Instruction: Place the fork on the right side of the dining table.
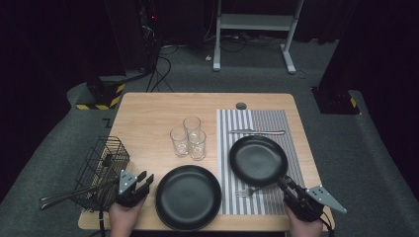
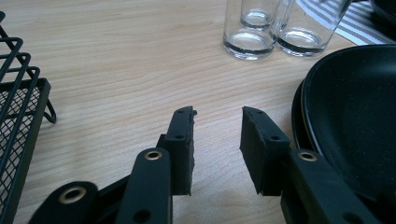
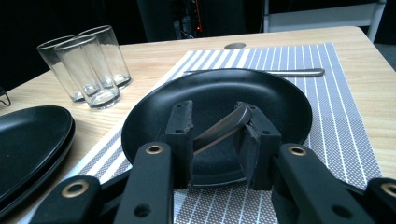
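Resting low at the table's [image 1: 148,106] near edge: left gripper [image 2: 217,135] half-open, empty — right gripper [image 3: 215,133] loosely straddling fork handle [image 3: 224,126], over black plate [image 3: 280,100].

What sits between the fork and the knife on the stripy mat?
A black plate lies between the fork and knife, seen from the high view.

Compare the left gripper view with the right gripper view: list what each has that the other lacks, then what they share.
Left gripper view, not the right one: the wire basket and the left gripper, open over bare wood.
Right gripper view, not the left one: the right gripper with a fork handle between its jaws, a black plate on the striped placemat, and a knife beyond it.
Both: the glasses, the stacked plates and the wooden table.
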`<state>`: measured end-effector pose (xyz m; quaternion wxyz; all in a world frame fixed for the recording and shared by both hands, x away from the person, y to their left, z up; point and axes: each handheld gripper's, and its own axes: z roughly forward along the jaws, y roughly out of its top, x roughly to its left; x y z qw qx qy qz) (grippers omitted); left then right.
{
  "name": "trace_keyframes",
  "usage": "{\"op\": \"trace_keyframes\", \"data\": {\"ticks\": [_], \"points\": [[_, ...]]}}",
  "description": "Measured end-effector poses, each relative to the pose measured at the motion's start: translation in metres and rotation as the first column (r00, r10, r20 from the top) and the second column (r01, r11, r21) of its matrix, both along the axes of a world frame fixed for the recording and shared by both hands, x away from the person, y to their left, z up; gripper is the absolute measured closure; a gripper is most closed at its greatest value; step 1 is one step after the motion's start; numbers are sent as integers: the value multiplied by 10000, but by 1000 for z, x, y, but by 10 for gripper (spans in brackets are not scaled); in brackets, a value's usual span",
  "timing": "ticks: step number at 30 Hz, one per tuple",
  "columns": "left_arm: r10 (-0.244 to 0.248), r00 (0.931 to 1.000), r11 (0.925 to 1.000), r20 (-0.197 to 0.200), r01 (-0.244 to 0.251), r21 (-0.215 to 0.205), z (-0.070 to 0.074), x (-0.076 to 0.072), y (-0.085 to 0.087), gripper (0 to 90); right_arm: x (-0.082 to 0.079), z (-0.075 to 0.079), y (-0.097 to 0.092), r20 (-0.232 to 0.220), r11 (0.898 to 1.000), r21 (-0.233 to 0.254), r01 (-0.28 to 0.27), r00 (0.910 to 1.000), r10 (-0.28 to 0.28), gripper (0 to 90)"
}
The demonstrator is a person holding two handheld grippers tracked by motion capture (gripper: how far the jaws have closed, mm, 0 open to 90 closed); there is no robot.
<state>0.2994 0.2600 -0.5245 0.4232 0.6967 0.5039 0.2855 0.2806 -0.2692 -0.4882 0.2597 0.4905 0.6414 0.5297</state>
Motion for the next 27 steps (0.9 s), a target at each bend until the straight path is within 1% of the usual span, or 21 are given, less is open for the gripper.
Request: {"op": "trace_keyframes", "data": {"ticks": [10,17,27], "points": [[-21,10000,10000,-36,21,-58,0,0,0,648,1,-5,-4,-177,9999,95,98,9998,-97,656],[-37,10000,9999,-10,37,108,0,0,-1,648,2,-7,-6,-282,9997,0,241,9993,-241,646],[-21,10000,10000,3,21,46,0,0,-1,648,4,-11,-9,-405,9995,139,271,9988,-265,641]]}}
